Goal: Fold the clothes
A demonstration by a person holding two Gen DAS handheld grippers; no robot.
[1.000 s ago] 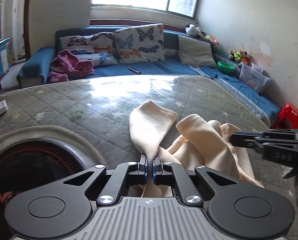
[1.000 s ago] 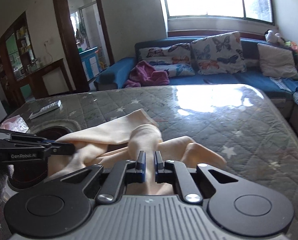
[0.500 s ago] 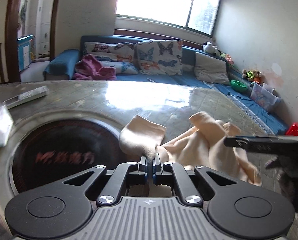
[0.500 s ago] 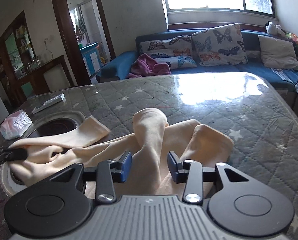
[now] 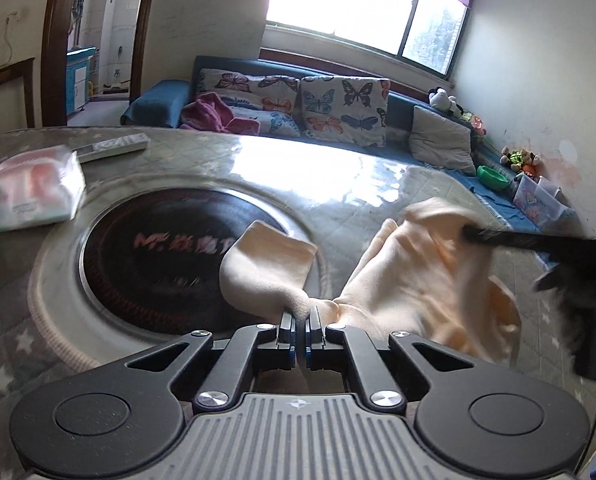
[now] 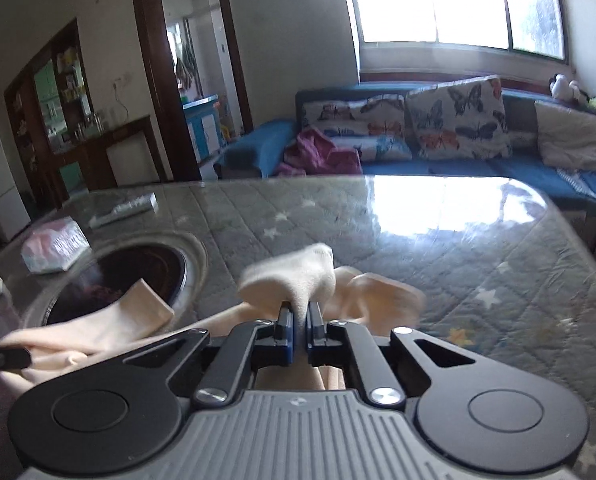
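Note:
A cream fleece garment (image 5: 418, 280) lies bunched on the quilted grey table (image 5: 338, 184). My left gripper (image 5: 300, 320) is shut on one end of it, and a flap of that end stands up over the dark round inset (image 5: 158, 256). My right gripper (image 6: 300, 316) is shut on a raised fold of the same garment (image 6: 294, 276). The cloth stretches between the two grippers. In the left wrist view the right gripper (image 5: 474, 234) comes in from the right, its tip in the cloth. In the right wrist view the left gripper (image 6: 2, 356) shows at the far left edge.
A tissue pack (image 5: 34, 192) and a remote control (image 5: 114, 146) lie on the table's left side. A blue sofa (image 5: 398, 112) with butterfly cushions and a pink cloth stands behind the table. Toys and a clear box (image 5: 538, 196) line the right wall.
My left gripper has moved left over the round inset, drawing the cloth out. The right gripper opened, then shut again on a fold of the garment.

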